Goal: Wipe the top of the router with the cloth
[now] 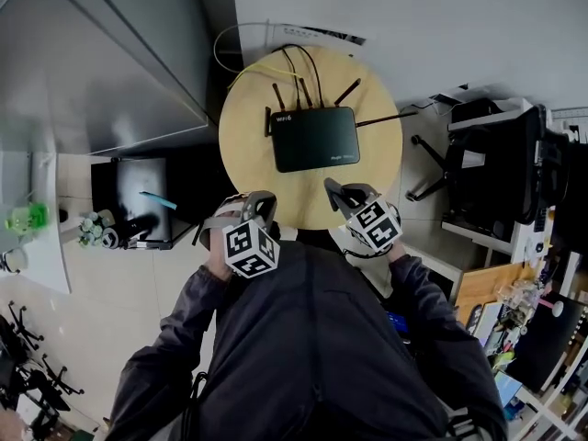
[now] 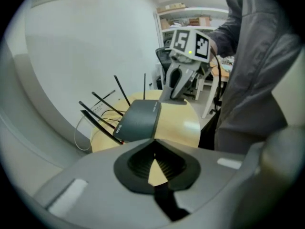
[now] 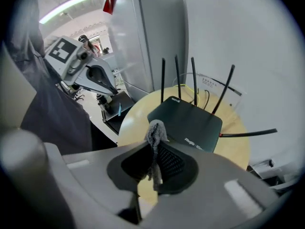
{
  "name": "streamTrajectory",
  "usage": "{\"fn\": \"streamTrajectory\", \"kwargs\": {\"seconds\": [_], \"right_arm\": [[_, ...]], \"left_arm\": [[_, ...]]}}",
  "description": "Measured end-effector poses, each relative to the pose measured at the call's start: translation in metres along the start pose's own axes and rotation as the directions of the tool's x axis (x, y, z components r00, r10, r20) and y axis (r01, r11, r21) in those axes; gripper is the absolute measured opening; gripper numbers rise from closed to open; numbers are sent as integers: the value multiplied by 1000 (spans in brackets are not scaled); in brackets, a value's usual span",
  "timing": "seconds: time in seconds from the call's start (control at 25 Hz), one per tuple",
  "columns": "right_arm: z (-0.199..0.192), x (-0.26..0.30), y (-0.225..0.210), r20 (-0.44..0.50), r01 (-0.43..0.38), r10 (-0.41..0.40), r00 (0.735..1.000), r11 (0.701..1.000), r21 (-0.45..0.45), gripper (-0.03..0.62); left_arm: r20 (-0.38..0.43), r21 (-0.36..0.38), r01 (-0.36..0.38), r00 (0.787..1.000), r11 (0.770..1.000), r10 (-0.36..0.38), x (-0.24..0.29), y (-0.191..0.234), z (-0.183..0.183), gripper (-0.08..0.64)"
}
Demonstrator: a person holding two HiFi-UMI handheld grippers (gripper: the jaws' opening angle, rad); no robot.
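Right tongs [image 3: 155, 147] clenched on the cloth [image 3: 155, 130], a thin grey bunch pinched between the pads with a tuft poking out past the tips. Left tongs [image 2: 153, 140] closed tip to tip, nothing in them. Both hover over the near edge of the round wooden table [image 1: 243, 150], apart from the router [image 1: 314, 138]. The router lies flat mid-table, with its antennas [image 1: 347, 92] fanned toward the wall and cables [image 1: 303, 62] running off the back. No wiping contact yet, I'd say. Risks: the cloth is gripped by a narrow fold, so dragging it could pull it loose or leave bare tongs scraping the lid. The router looks light and nothing pins it, so a firm stroke may shove it into the cables or toward the rim. A stroke carried too far back would snag the cloth on the antennas. Writing: "WiFi6" in white at the router's back-left corner. There's a white brand mark at the front-right corner, too small to read.
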State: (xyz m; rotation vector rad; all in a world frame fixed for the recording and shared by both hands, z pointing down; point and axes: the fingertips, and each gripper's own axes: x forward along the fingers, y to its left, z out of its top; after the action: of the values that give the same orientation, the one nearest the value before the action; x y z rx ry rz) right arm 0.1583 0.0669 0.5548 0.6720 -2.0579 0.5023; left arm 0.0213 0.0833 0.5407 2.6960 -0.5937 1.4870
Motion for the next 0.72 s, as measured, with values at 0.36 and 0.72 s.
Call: {"fn": "streamTrajectory", "kwargs": {"seconds": [0.36, 0.72], "right_arm": [[40, -30, 31, 93, 48, -47, 995, 999, -11, 26], [52, -33, 26, 107, 60, -57, 993, 998, -20, 26]], "left_arm": [[43, 54, 6, 999, 999, -9, 0, 6, 15, 0], [74, 93, 6, 997, 996, -13, 1, 12, 32, 0]]}}
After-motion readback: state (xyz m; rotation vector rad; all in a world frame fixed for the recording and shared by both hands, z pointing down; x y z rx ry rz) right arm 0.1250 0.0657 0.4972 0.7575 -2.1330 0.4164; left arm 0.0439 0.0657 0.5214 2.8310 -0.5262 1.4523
